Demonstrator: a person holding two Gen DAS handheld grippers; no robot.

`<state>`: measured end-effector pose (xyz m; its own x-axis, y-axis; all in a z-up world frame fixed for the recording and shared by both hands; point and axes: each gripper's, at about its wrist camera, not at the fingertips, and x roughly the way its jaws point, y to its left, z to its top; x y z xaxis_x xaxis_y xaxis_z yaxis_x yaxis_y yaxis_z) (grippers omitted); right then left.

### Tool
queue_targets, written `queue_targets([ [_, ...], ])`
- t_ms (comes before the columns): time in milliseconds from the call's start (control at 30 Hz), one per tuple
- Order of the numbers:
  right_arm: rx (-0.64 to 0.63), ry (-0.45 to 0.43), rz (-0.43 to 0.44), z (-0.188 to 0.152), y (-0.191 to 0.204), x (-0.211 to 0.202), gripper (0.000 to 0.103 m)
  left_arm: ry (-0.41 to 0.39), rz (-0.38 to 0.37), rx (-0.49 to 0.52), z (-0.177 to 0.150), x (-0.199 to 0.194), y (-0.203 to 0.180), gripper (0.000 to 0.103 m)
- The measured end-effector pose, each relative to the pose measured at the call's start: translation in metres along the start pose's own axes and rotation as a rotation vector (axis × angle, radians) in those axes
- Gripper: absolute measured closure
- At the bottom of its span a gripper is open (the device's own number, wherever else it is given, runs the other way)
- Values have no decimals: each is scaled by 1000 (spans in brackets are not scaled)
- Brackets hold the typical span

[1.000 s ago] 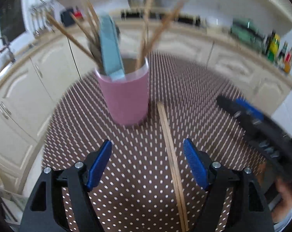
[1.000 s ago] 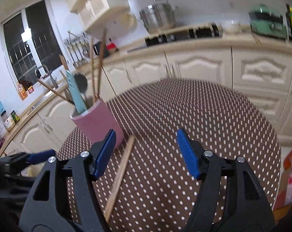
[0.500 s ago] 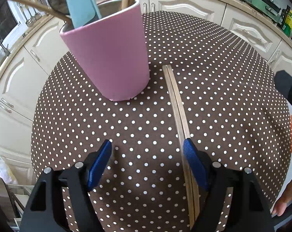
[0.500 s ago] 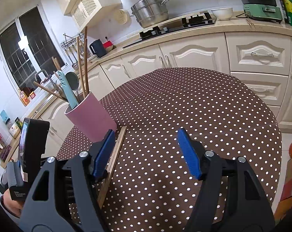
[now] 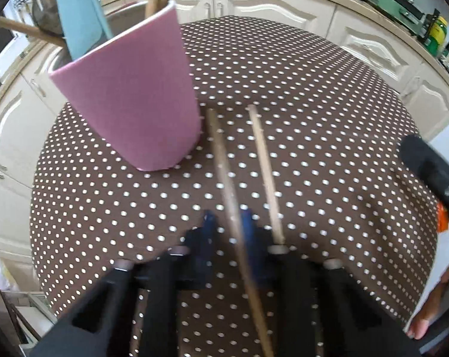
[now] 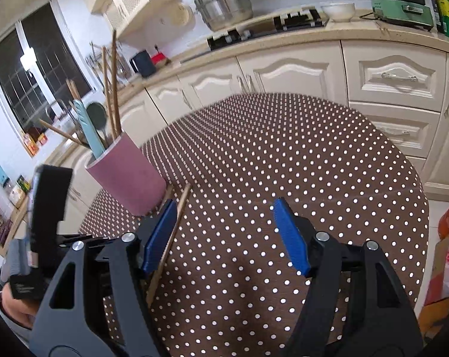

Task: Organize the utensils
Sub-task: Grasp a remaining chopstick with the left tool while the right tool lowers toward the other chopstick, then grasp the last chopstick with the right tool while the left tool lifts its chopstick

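Left gripper point(image 5: 229, 227) jaws closing, wide a moment ago, now on one chopstick point(image 5: 224, 175) at lower centre | right gripper point(image 6: 224, 235) agape, empty | twin chopstick point(image 5: 264, 172) stays down | next: pink holder point(image 5: 135, 98).

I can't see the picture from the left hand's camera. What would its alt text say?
The left hand-held gripper, blurred, is closing its blue jaws around one wooden chopstick on a brown polka-dot tablecloth. A second chopstick lies just right of it, and a pink utensil holder stands to the left.

Black claw point(image 6: 224, 235), blue pads point(image 6: 290, 235)
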<state>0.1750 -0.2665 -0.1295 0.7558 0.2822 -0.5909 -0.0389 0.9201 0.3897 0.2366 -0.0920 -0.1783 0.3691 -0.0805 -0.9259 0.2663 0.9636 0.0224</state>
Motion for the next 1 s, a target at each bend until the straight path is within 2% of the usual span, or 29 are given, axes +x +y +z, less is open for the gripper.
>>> queue_targets([
  [100, -10, 41, -9, 1, 5, 6, 36, -11, -17, -19, -2, -3, 2, 98],
  [200, -30, 79, -16, 1, 12, 11, 36, -63, -30, -35, -11, -15, 6, 98],
  [467, -104, 255, -67, -7, 43, 40, 36, -307, -20, -76, -42, -72, 27, 98],
  [533, -136, 288, -66, -8, 56, 47, 36, -351, -25, -84, -50, -83, 34, 98],
  [633, -189, 354, -86, -9, 78, 63, 36, -411, 28, -73, -64, -100, 33, 98],
  [733, -230, 412, -107, -9, 93, 77, 36, -445, -8, -82, -71, -110, 46, 98],
  [767, -236, 432, -107, -9, 96, 83, 38, -453, -12, -87, -77, -112, 47, 98],
  [833, -250, 468, -123, -10, 100, 92, 61, -473, -11, -97, -78, -112, 51, 98],
  [900, -272, 485, -149, -11, 104, 98, 68, -495, -6, -102, -87, -112, 59, 98],
  [1000, -298, 503, -174, -8, 110, 104, 71, -528, -4, -110, -95, -121, 64, 98],
])
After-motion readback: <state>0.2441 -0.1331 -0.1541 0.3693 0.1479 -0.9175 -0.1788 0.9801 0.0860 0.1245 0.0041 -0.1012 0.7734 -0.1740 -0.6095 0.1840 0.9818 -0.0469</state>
